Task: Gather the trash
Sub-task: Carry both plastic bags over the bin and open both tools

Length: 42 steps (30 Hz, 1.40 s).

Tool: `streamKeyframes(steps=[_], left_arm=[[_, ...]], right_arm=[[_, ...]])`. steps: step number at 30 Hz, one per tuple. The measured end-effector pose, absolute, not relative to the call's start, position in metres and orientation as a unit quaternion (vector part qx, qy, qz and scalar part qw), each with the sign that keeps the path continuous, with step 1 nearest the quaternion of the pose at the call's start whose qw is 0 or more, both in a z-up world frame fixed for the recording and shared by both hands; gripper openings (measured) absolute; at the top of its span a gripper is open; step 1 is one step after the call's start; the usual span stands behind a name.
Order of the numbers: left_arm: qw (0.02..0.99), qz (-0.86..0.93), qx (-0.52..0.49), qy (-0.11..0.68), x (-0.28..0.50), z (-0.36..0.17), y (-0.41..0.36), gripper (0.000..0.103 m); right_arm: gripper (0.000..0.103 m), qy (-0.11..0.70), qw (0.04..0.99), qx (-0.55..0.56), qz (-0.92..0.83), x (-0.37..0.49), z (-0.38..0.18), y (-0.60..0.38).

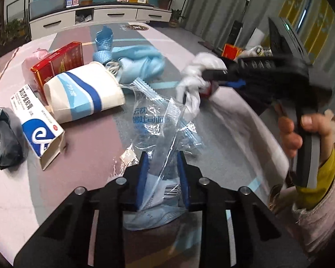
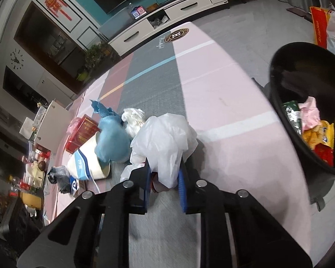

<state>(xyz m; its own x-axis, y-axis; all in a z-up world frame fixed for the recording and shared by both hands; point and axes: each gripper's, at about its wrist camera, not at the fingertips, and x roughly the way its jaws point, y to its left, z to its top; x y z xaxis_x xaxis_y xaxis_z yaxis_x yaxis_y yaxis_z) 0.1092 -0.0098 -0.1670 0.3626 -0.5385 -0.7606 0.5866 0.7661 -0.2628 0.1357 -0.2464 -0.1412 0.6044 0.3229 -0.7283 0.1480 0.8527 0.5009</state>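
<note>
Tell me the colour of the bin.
Black; the bin shows best in the right wrist view.

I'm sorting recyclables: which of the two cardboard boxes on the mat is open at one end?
The white-and-blue box, lying nearest the black bag, has its end flap open. The red box behind the paper cup looks closed.
</note>
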Motion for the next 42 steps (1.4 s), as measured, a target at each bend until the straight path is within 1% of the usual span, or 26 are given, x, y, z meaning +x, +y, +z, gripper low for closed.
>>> streamKeyframes(steps=[7,12,20,27,34,40,42], left_arm=[[0.819,-0.387,-0.011,0.423,0.104,-0.151,-0.031,0.025],[0.833,-0.384,-0.008,0.399,0.101,-0.145,-0.053,0.026],[0.832,-0.397,0.009,0.387,0.099,-0.133,-0.103,0.028],[0.826,-0.423,0.014,0.373,0.114,-0.116,-0.169,0.029],[0.813,-0.441,0.026,0.38,0.128,-0.12,-0.242,0.032],[0.807,-0.434,0.039,0.399,0.139,-0.138,-0.278,0.034],[0.808,-0.428,0.04,0.402,0.142,-0.142,-0.285,0.042]], right_arm=[[0.022,0.402,0.874,0.272,0.018,0.109,-0.124,-0.283],[0.022,0.38,0.882,0.279,-0.008,0.096,-0.117,-0.313],[0.022,0.34,0.886,0.306,-0.073,0.07,-0.109,-0.375],[0.022,0.33,0.881,0.311,-0.135,0.05,-0.114,-0.416],[0.022,0.325,0.871,0.338,-0.148,0.038,-0.121,-0.441],[0.022,0.322,0.861,0.358,-0.164,0.037,-0.129,-0.456],[0.023,0.325,0.857,0.364,-0.165,0.04,-0.133,-0.459]])
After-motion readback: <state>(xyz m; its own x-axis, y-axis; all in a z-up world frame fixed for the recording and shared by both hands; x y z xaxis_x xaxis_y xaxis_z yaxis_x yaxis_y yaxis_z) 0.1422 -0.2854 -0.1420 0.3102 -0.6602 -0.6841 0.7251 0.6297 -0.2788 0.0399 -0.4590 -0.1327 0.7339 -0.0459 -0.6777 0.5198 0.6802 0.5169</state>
